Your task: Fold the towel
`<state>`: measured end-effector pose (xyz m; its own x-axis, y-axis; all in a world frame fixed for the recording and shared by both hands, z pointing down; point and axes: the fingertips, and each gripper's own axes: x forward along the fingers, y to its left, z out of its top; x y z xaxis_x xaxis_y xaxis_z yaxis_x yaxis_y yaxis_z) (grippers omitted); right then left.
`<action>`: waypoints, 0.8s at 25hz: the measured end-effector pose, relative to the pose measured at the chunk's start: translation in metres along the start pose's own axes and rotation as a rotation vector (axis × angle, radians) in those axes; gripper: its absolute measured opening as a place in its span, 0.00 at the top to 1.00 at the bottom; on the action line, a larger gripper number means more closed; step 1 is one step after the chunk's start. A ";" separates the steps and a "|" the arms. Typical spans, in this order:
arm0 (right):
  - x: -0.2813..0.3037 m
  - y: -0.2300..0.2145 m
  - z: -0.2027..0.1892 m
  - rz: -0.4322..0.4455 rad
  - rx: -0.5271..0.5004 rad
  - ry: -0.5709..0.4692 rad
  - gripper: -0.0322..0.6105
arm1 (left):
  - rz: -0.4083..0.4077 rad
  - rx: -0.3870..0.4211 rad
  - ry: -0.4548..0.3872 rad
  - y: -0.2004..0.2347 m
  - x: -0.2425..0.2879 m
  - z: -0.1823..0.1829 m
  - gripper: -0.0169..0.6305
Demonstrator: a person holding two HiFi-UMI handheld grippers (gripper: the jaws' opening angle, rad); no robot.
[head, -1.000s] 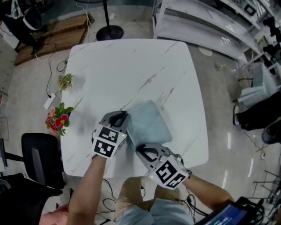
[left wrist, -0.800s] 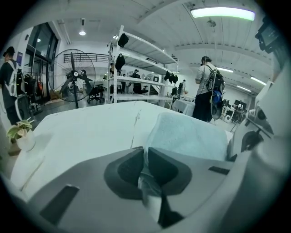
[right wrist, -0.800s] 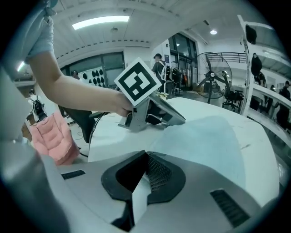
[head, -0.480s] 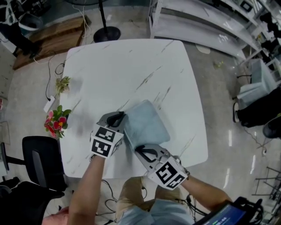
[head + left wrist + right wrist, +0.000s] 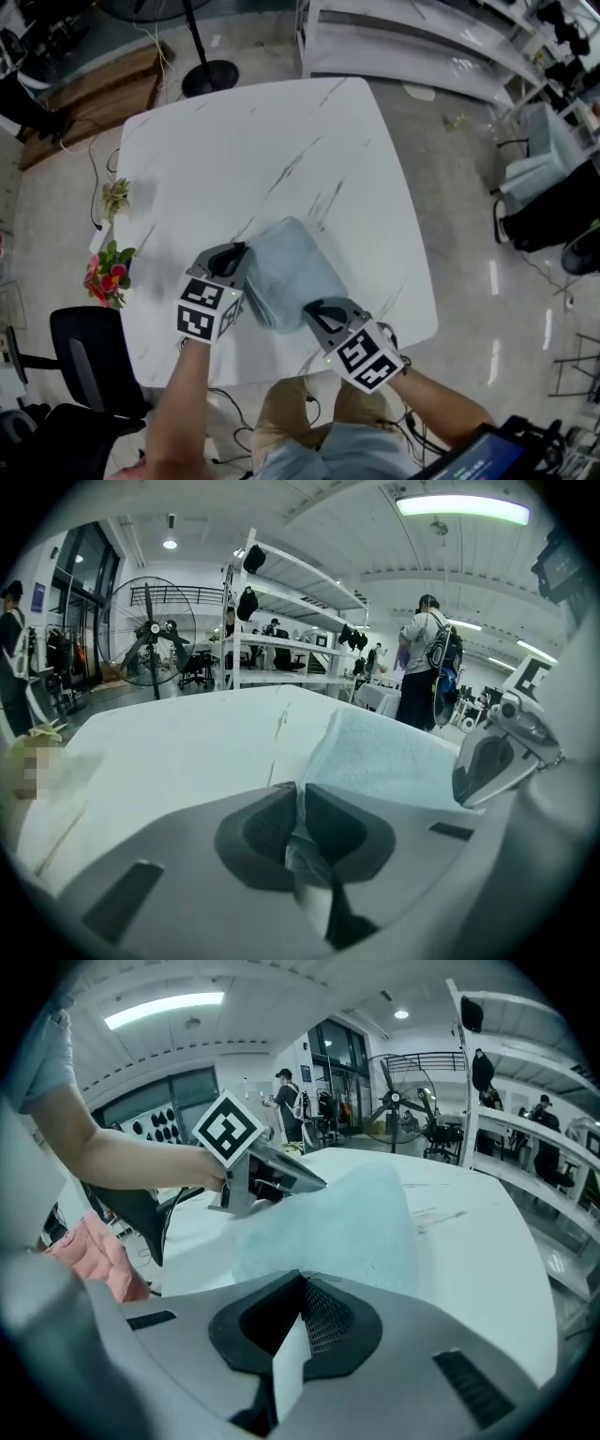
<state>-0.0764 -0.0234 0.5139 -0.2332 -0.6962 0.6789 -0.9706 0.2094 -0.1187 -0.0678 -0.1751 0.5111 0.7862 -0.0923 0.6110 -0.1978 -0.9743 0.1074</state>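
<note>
Where the white marble desk [image 5: 253, 150] fills the middle of the head view, a pale blue towel [image 5: 286, 272] lies on it just below centre, folded into a rough rectangle that sits askew to the desk's edges. At the towel's left edge, the left hand-held gripper [image 5: 239, 258] reaches in from the lower left. Its own view shows the jaws nearly together with a fold of the blue cloth pinched between them, and the rest of the towel spreads away to the upper right of that frame. The right hand-held gripper [image 5: 319, 309] comes in from the lower right of the head view and meets the towel at its lower right corner. In its own view the jaws are pressed fully together and the towel begins just beyond their tips; whether an edge of cloth is caught there cannot be told. Both marker cubes face up toward the head camera.

Off the desk, at the left edge of the head view, a bunch of pink flowers [image 5: 105, 272] lies on the floor, with a black chair [image 5: 80, 347] below it. A round fan base [image 5: 208, 77] stands at the upper left, and white shelving [image 5: 403, 47] crosses the upper right.
</note>
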 end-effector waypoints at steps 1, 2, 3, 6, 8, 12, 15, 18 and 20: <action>0.000 0.001 -0.001 -0.003 -0.004 -0.005 0.93 | 0.000 -0.002 0.000 0.000 0.000 0.000 0.92; 0.000 0.002 -0.002 -0.006 -0.008 -0.013 0.93 | 0.001 -0.002 0.001 0.000 0.000 -0.001 0.92; 0.000 0.003 -0.004 -0.010 -0.011 -0.022 0.93 | 0.002 -0.002 0.002 0.000 0.000 -0.001 0.92; 0.002 0.002 -0.003 -0.011 -0.002 -0.058 0.93 | 0.016 0.000 -0.002 0.002 0.001 0.001 0.92; -0.004 0.003 0.006 0.004 0.017 -0.113 0.93 | 0.041 0.014 -0.007 0.002 -0.003 0.002 0.92; -0.038 -0.004 0.034 -0.005 0.040 -0.239 0.93 | 0.108 0.027 -0.044 -0.003 -0.028 0.016 0.92; -0.062 -0.027 0.050 -0.053 0.094 -0.295 0.93 | 0.193 -0.017 -0.122 0.002 -0.068 0.035 0.92; -0.093 -0.057 0.076 -0.116 0.131 -0.369 0.93 | 0.284 -0.087 -0.244 0.005 -0.120 0.067 0.92; -0.118 -0.070 0.104 -0.139 0.132 -0.434 0.93 | 0.345 -0.114 -0.327 -0.004 -0.153 0.091 0.92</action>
<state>0.0126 -0.0267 0.3668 -0.0762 -0.9401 0.3324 -0.9871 0.0240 -0.1585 -0.1341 -0.1754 0.3458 0.8027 -0.4832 0.3495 -0.5276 -0.8486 0.0384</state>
